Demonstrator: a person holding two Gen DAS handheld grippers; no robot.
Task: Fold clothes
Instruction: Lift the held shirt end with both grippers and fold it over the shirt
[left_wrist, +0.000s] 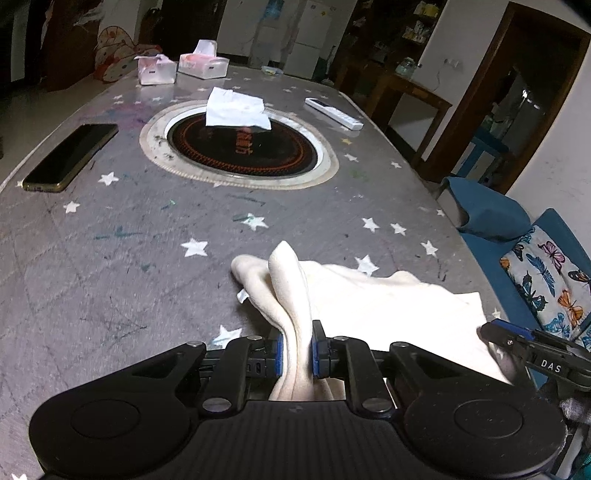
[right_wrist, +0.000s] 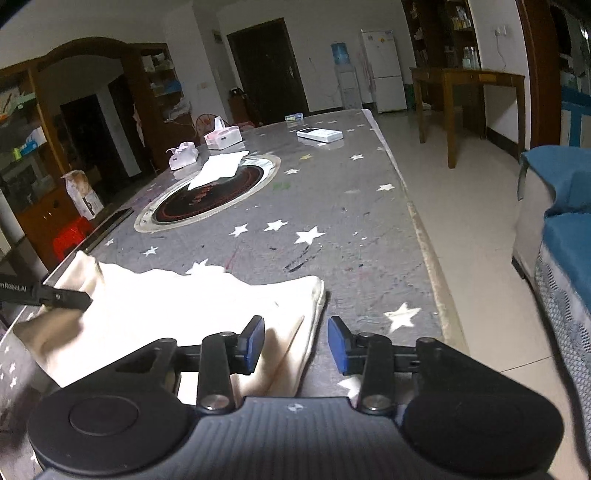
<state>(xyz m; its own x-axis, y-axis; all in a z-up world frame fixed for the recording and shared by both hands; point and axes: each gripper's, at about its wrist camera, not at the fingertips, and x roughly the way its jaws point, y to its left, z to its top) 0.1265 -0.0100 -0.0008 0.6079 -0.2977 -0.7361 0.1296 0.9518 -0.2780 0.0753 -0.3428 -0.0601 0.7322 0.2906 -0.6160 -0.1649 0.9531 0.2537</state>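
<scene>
A cream garment lies on the near part of the grey star-patterned table. My left gripper is shut on a bunched fold of it, which stands up between the blue pads. In the right wrist view the garment spreads flat to the left, its seamed edge lying under my right gripper. That gripper is open, its blue pads apart and not pressing the cloth. One finger of the right gripper shows at the garment's right corner. The left gripper's finger shows at the far left.
A round black hotplate is set in the table's middle with a white tissue on it. A dark phone lies left, a white remote right, two tissue packs at the back. A blue sofa stands right of the table.
</scene>
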